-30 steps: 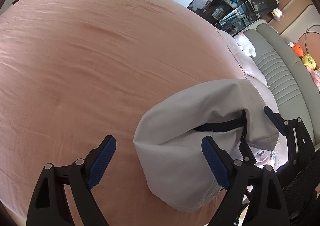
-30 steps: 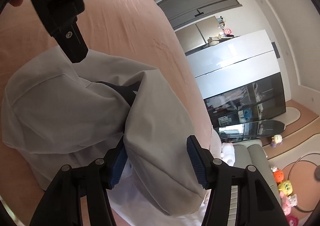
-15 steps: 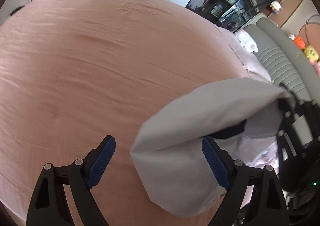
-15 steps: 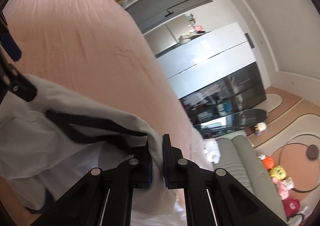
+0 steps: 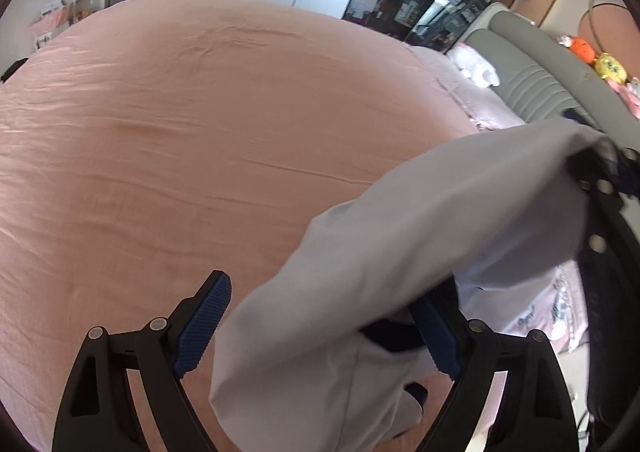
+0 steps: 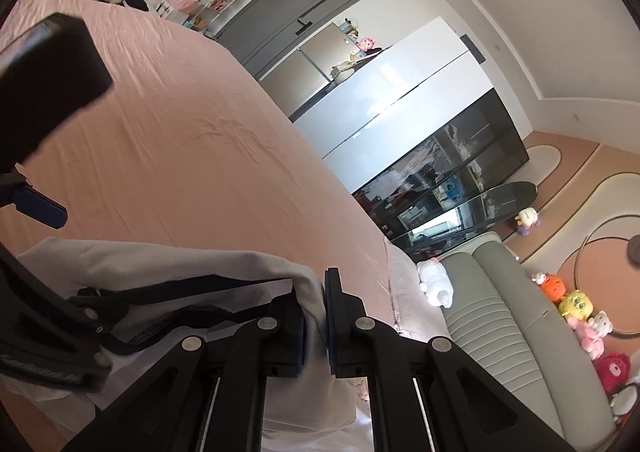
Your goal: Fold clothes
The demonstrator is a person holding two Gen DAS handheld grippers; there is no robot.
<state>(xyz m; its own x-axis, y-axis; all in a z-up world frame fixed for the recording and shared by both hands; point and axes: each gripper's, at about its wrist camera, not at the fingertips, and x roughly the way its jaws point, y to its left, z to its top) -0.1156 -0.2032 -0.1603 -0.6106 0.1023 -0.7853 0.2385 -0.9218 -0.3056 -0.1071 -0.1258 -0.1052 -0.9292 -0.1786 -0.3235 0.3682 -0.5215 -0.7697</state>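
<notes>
Setting: bedroom; wide pink bedsheet (image 5: pixel 200 140) fills the left and centre of the left wrist view and serves as the folding surface, largely bare.
Background: grey padded headboard (image 6: pixel 500 316) at lower right of the right wrist view, soft toys (image 6: pixel 576 308) beside it, dark glass cabinet (image 6: pixel 448 176) at centre right, pale wardrobe (image 6: pixel 384 108) above that.
Garment: pale grey garment (image 5: pixel 400 252) with dark trim, lower right of the left wrist view; one end raised off the sheet toward the right edge of the frame, the other end hanging down at bottom centre. Type of garment cannot be told.
Right gripper (image 6: pixel 314 326): clenched on a fold of the grey cloth, the fabric pinched between the two pads at bottom centre of the right wrist view; held high, apparently to lift that edge clear of the sheet so it can be carried over.
Left gripper (image 5: pixel 316 326): jaws spread wide, grasping nothing; cloth drapes between them and over the right finger, but the blue pads (image 5: pixel 204 328) do not press it. Likely poised to take a second hold.
Second item: lighter printed cloth (image 5: pixel 536 316) under the garment at lower right; nature unclear.
Stage, judged: early lift of one edge; no finished fold visible.
Risk, judged: a single pinch leaves the free end to sag and bunch.
</notes>
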